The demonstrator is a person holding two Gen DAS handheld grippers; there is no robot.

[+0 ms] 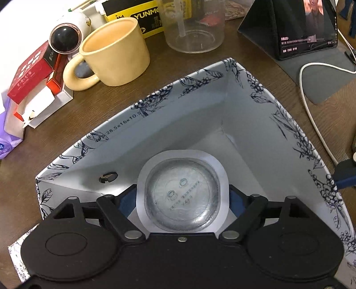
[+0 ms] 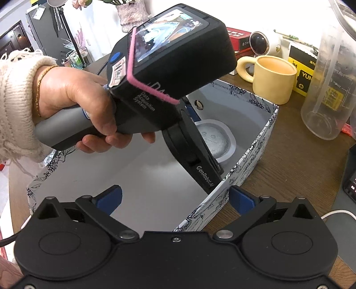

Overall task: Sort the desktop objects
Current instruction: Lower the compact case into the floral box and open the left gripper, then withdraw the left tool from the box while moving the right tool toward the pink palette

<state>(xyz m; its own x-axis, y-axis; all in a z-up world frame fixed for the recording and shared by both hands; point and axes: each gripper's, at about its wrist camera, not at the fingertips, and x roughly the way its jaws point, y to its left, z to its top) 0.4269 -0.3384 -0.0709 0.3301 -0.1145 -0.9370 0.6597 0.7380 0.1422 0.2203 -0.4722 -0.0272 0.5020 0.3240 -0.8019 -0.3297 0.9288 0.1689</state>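
Note:
A floral-printed white box (image 1: pixel 155 97) stands open on the brown desk. Inside it lies a sealed clear plastic cup (image 1: pixel 182 195) with a white flange, its bottom facing up. My left gripper (image 1: pixel 181 200) points down into the box with its blue pads on either side of the cup's flange, standing open around it. In the right wrist view the cup (image 2: pixel 213 137) rests on the box (image 2: pixel 251 155) floor under that gripper, which a hand (image 2: pixel 73 95) holds. My right gripper (image 2: pixel 175 197) is open and holds nothing, its pads straddling the box's near wall.
Behind the box stand a yellow mug (image 1: pixel 115 55), a clear plastic beaker (image 1: pixel 193 26), red cartons (image 1: pixel 33 69), a yellow-black box (image 1: pixel 138 13) and a white gadget with a dark lens (image 1: pixel 65 39). A lit tablet (image 1: pixel 307 24) and a white cable (image 1: pixel 311 115) are at right.

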